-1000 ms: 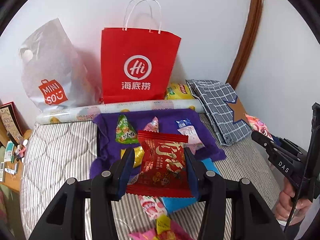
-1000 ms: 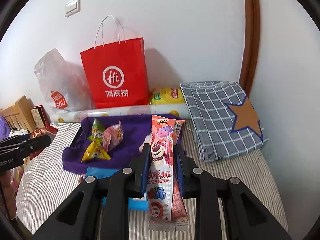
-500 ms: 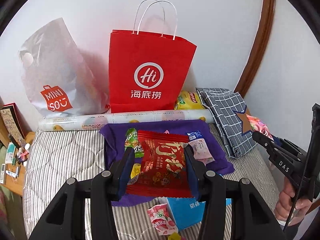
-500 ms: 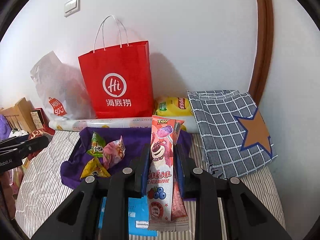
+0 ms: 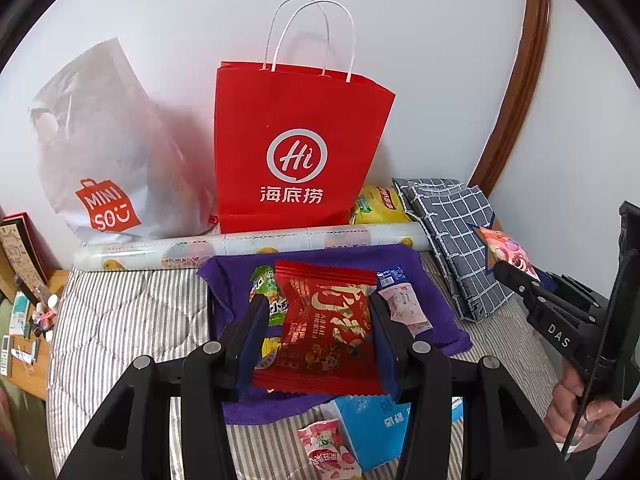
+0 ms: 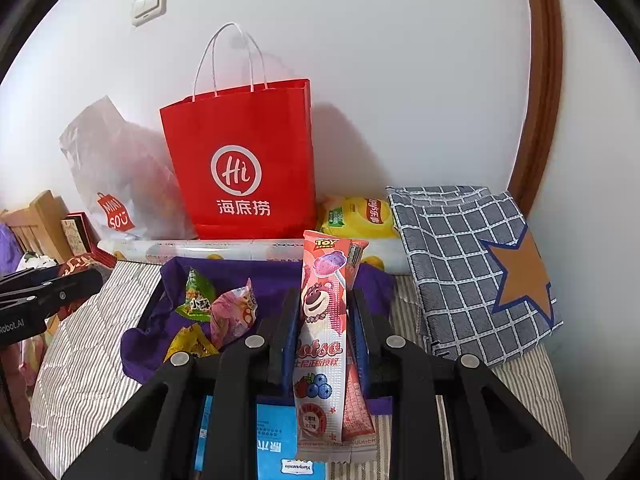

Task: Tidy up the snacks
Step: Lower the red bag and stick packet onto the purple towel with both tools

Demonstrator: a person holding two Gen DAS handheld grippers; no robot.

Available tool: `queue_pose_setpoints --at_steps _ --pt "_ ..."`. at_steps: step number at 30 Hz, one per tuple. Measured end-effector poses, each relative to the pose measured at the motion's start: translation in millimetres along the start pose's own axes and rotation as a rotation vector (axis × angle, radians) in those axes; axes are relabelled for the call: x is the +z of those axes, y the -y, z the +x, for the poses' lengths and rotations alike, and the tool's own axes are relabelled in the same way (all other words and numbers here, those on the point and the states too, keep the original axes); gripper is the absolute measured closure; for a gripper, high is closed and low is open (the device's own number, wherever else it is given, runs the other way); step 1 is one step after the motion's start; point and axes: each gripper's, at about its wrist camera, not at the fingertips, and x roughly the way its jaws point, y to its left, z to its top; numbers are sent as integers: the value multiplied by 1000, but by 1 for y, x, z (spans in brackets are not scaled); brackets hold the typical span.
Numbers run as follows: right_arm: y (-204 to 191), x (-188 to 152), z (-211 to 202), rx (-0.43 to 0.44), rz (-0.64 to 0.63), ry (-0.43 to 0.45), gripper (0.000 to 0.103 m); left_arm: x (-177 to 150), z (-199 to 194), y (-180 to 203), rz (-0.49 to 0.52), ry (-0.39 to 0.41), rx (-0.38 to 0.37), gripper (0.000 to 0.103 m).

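Observation:
My left gripper is shut on a red snack packet and holds it above the purple cloth on the bed. My right gripper is shut on a long pink Lotso snack packet, held upright over the same cloth. A red paper bag with white handles stands open against the wall behind the cloth; it also shows in the right wrist view. Small snacks lie on the cloth: a green one, a pink one, a yellow one.
A white Miniso plastic bag leans left of the red bag. A rolled paper tube lies in front of both. A yellow chip bag and a grey checked cloth lie right. A blue packet and pink snack lie near.
Both grippers, each holding its packet, have moved forward and up towards the red paper bag, which now looms larger. The snacks on the cloth have not moved.

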Motion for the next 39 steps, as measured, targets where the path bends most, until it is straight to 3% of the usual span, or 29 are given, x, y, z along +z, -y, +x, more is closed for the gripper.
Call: queue_pose_setpoints --at_steps 18,32,39 --pt "-14 9 40 5 -18 -49 79 12 35 -18 -31 -43 17 56" --pt "-23 26 107 34 -39 -108 79 34 94 -28 -41 -87 37 56" --pt "-19 13 155 63 -23 -199 79 24 128 -47 -68 -137 30 56"
